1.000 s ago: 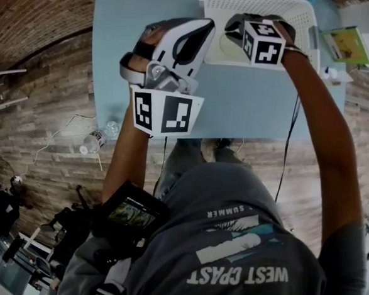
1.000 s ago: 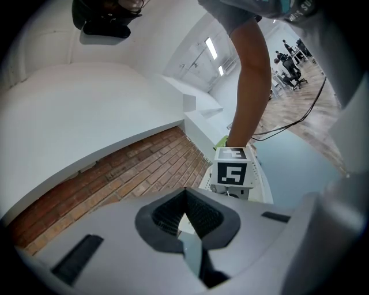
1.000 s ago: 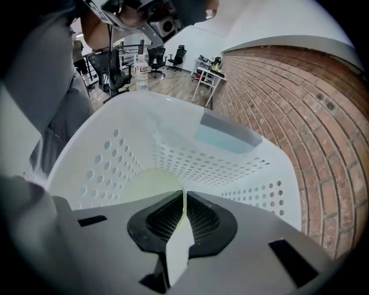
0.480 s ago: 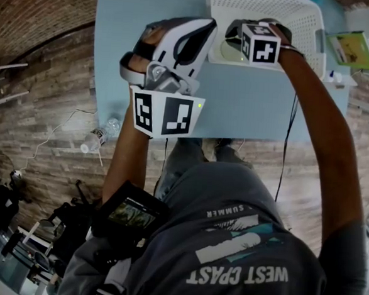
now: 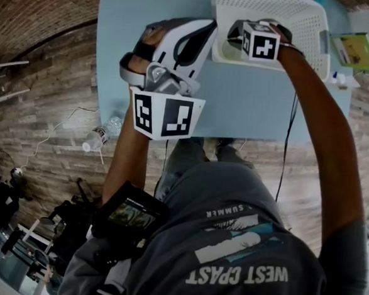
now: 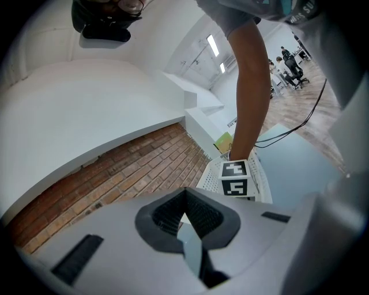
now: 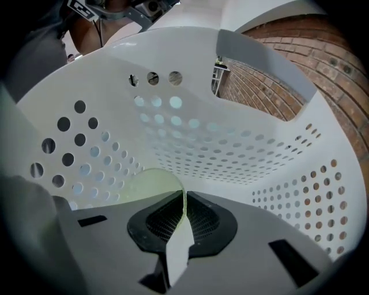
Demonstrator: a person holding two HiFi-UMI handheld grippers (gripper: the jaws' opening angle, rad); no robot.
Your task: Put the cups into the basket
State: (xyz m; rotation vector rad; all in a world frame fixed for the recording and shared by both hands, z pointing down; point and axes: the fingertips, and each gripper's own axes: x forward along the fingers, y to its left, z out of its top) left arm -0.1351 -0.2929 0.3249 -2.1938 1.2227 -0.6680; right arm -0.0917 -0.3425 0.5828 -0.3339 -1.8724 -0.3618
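A white perforated basket (image 5: 310, 23) stands on the pale blue table (image 5: 251, 101). My right gripper (image 5: 235, 39) reaches inside its near left corner, shut on the rim of a pale green translucent cup (image 5: 228, 49). In the right gripper view the cup (image 7: 151, 185) hangs from the right gripper (image 7: 183, 214) close to the basket's holed wall (image 7: 230, 144). My left gripper (image 5: 200, 37) is held up to the left of the basket, shut with nothing in it. The left gripper (image 6: 185, 218) points towards the basket (image 6: 263, 183) and the brick wall.
A green packet (image 5: 352, 49) lies on the table right of the basket. A plastic bottle (image 5: 99, 138) lies on the wooden floor at the left. The person's legs stand at the table's near edge.
The right gripper with the cup has sunk slightly deeper into the basket's corner. The left gripper has stayed where it was.
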